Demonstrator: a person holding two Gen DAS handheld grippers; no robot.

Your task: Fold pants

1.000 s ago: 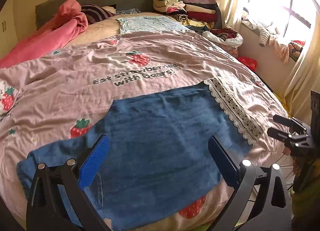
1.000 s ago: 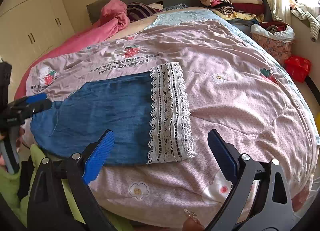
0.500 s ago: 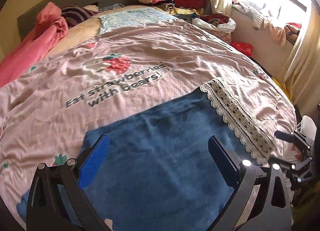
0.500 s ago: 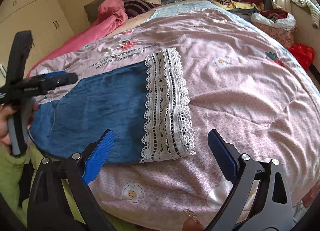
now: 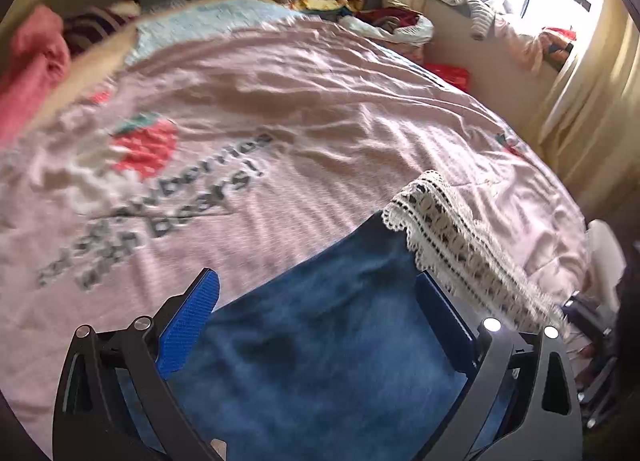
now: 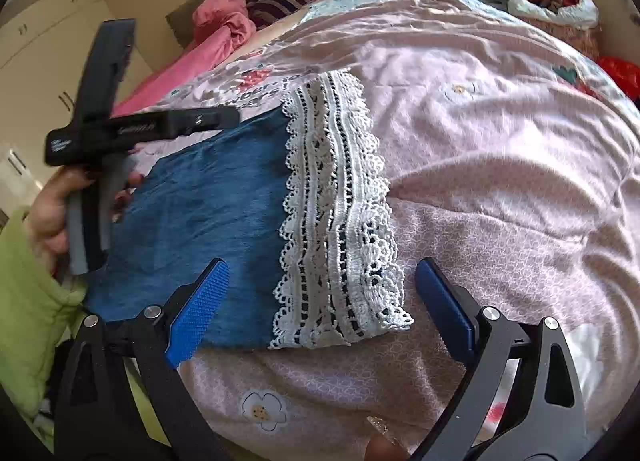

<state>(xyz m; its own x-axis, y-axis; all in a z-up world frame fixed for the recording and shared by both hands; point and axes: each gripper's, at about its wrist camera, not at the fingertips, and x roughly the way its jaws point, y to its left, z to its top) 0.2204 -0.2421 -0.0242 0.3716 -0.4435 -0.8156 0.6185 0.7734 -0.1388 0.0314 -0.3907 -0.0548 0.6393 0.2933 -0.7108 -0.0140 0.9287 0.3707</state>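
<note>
One flat denim pants (image 6: pixel 208 213) w/ lace hem (image 6: pixel 336 221)

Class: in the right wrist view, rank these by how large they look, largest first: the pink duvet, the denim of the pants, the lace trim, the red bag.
1. duvet
2. denim
3. lace trim
4. red bag, though it lies farther off and is cut by the frame edge.

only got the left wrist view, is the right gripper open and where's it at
Observer: The right gripper is open and empty, lined up on the near corner of the lace hem.
Operator: near edge of the pants bunched up?
Observer: No, the near edge of the pants lies flat on the bedspread.
Operator: what's behind my left gripper
Observer: A hand holds its handle, above a green cloth.
</note>
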